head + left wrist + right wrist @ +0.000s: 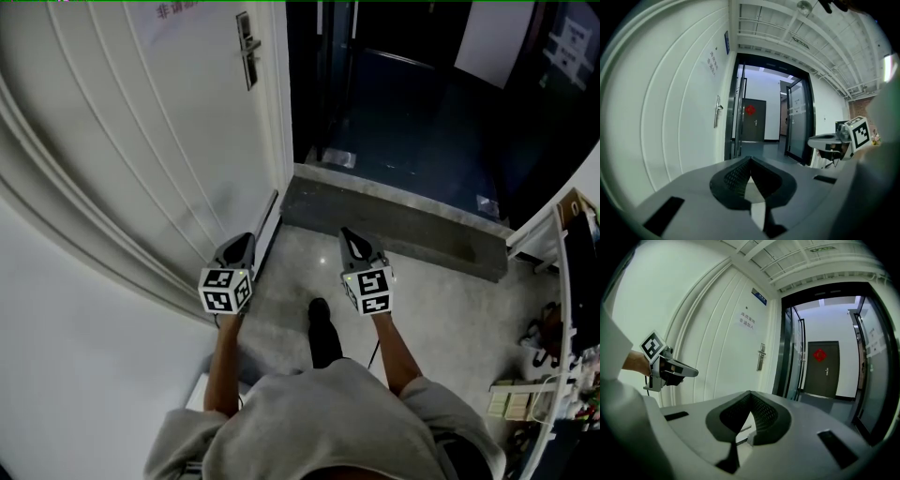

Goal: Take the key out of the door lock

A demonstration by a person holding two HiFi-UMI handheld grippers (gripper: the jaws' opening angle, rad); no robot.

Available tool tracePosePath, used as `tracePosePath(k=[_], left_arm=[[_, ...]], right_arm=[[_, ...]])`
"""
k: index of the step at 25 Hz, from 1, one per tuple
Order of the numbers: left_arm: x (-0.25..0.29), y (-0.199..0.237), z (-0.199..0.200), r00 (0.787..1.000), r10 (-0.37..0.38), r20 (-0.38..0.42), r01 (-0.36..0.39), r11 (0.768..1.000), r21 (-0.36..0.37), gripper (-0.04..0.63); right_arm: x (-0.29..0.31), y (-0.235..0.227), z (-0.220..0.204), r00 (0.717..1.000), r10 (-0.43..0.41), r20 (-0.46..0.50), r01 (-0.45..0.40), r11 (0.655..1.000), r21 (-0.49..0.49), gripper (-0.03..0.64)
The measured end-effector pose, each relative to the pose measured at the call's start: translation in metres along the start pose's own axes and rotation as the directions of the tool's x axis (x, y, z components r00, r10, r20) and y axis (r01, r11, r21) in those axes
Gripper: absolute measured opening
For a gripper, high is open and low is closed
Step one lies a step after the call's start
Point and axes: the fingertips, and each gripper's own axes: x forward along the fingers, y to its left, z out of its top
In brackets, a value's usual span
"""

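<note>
The white door (141,141) stands open on the left, and its metal handle and lock plate (247,47) are far ahead of both grippers. No key can be made out on the lock plate (761,356) at this distance, nor on the plate (717,111) in the left gripper view. My left gripper (244,240) hangs low beside the door's bottom edge, jaws shut and empty (750,159). My right gripper (349,234) is level with it over the floor, also shut on nothing (750,393). Each gripper shows in the other's view, the right gripper (827,139) and the left gripper (675,370).
A grey stone threshold (394,220) crosses the doorway, with a dark corridor beyond. A dark door with a red ornament (819,354) closes the corridor's end, and a glass door (797,122) lines its right side. Cluttered shelving (562,356) stands at the right. The person's shoe (323,333) is on the floor.
</note>
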Motion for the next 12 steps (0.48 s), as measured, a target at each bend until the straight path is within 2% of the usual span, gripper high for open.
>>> tracePosePath(k=[12], left_arm=[[0.157, 0.042, 0.048, 1.0, 0.004, -0.015, -0.004, 1.0, 0.016, 0.018]], right_arm=[[0.14, -0.097, 0.008, 1.0, 0.019, 0.016, -0.019, 1.0, 0.014, 0.023]])
